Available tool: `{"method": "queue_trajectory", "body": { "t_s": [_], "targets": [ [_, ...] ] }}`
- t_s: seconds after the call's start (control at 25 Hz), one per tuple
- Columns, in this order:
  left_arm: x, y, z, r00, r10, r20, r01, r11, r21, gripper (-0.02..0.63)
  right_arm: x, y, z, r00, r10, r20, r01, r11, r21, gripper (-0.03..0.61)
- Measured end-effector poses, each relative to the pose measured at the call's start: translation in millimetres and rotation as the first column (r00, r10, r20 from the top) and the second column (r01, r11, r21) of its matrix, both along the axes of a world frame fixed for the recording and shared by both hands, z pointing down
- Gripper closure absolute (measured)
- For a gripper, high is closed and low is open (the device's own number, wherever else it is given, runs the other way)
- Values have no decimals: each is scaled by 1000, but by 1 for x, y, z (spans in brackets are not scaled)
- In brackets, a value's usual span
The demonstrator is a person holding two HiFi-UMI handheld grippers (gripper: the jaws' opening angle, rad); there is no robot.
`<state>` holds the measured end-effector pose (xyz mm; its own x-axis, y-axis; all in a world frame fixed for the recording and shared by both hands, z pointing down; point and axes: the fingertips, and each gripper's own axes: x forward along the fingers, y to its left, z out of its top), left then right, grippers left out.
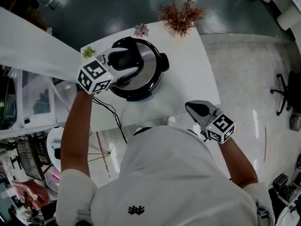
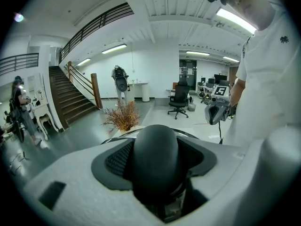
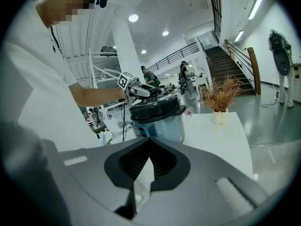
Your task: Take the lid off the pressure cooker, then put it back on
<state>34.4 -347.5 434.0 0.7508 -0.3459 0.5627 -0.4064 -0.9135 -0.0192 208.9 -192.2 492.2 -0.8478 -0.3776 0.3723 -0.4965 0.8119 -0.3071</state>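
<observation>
Round black-and-steel pressure cooker point(image 1: 149, 81) stands on white rectangular table point(image 1: 193, 86), towards its far left part. Dark domed lid point(image 3: 156, 105) seated on the pot, level. Left gripper point(image 1: 123, 60) over the lid top, jaws clamped on the black rounded lid handle point(image 2: 156, 160), which fills the gap between the pads. Right gripper point(image 1: 193, 108) held off the table's near edge, well apart from the cooker, jaws closed tip to tip, nothing between them. Dried reddish-brown plant point(image 1: 181, 14) at the table's far edge.
</observation>
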Motion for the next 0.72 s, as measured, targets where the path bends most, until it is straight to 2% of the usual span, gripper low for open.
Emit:
{"method": "queue_trajectory", "body": {
  "t_s": [0.28, 0.72],
  "targets": [
    [-2, -1, -1, 999, -38, -2, 38, 999, 16, 307, 1, 1, -1, 1000, -25, 5, 25, 1000, 4, 565],
    [-18, 0, 0, 986, -166, 7, 165, 986, 36, 288, 10, 3, 5, 997, -70, 19, 70, 997, -13, 565]
  ]
}}
